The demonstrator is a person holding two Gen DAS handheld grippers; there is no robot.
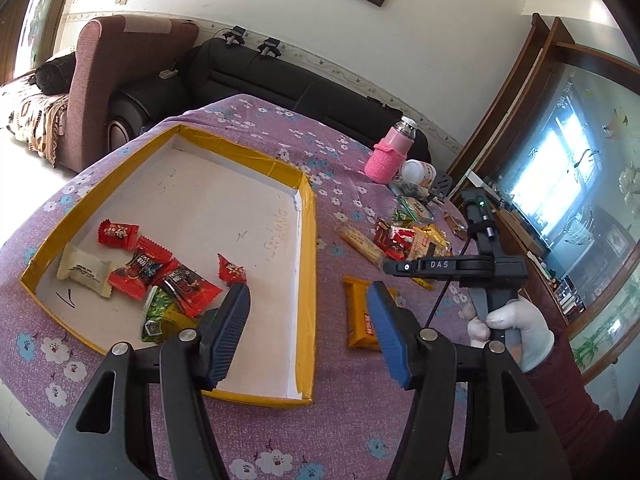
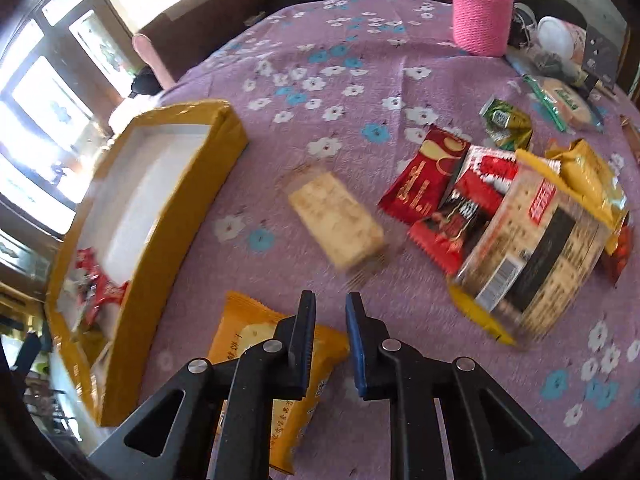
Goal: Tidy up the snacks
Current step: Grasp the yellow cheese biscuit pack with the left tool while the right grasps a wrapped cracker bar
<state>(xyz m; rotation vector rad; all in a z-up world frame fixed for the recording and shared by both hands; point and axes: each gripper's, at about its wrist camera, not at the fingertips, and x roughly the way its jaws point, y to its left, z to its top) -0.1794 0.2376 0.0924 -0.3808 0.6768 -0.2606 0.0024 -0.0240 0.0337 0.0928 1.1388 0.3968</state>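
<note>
Both grippers are over the worktop (image 1: 360, 420), which has a purple flowered cloth. Left gripper (image 1: 308, 312) has its fingers apart with nothing between them; it hangs above the near right corner of the yellow-edged tray (image 1: 306, 240). Right gripper (image 2: 328, 340) has its fingers drawn close together, only a narrow gap between the pads, and nothing is caught there; it is above the cloth, just beside the orange snack pack (image 2: 256, 340), which lies flat outside the tray, near its right wall.

Inside the tray, several red packets (image 1: 160, 268), one white packet (image 1: 84, 272) and one green packet (image 1: 160, 312) are gathered in the near left part. The far half of the tray floor is bare white.

Between the tray wall and the loose pile of snacks (image 2: 500, 208) there is a strip of free cloth, where only a pale cracker bar (image 2: 336, 216) lies alone. The pile sits toward the right edge of the worktop. A pink knitted bottle (image 2: 480, 20) stands upright at the far edge, well apart from the tray.
</note>
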